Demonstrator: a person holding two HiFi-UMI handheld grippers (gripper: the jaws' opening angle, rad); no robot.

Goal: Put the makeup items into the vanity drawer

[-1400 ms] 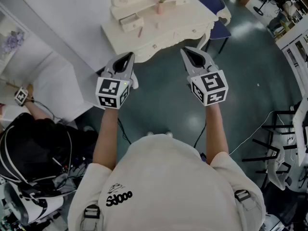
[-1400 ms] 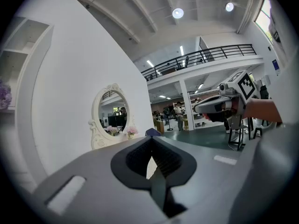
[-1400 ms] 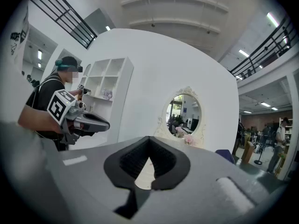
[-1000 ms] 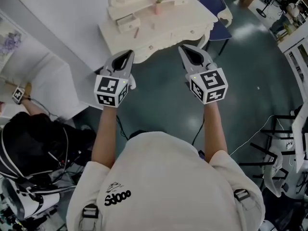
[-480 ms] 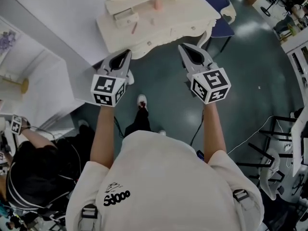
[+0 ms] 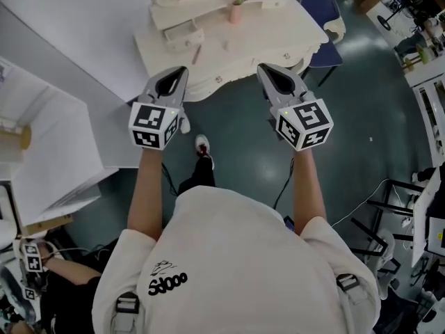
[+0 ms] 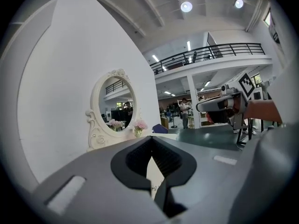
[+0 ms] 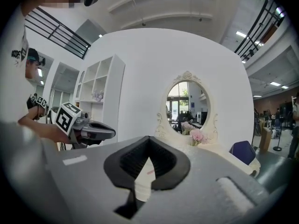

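Note:
The cream vanity (image 6: 278, 30) stands ahead across the dark floor. A small drawer (image 6: 182, 35) of its top unit is pulled out. A thin pink makeup stick (image 6: 197, 54) and a smaller item (image 6: 224, 45) lie on the tabletop. My left gripper (image 6: 176, 76) and right gripper (image 6: 271, 74) hover side by side short of the vanity's front edge, both shut and empty. In the left gripper view, the left gripper (image 7: 152, 140) points at the oval mirror (image 7: 115, 108). The right gripper (image 8: 149, 140) faces the mirror (image 8: 187, 104), and the pink stick (image 8: 149, 171) shows through the gap behind its tips.
A vase of pink flowers (image 6: 238, 7) stands on the vanity. A blue chair (image 6: 321, 11) sits at its right end. White partitions (image 6: 55, 152) run along the left, with a white shelf unit (image 8: 96, 101) beyond. Another person (image 6: 42, 277) crouches at lower left. Metal frames (image 6: 417, 214) stand at right.
I have stepped toward the vanity: it sits nearer and a foot shows on the floor. Both grippers stay shut and level ahead of me. The crouching person has slid toward the lower left.

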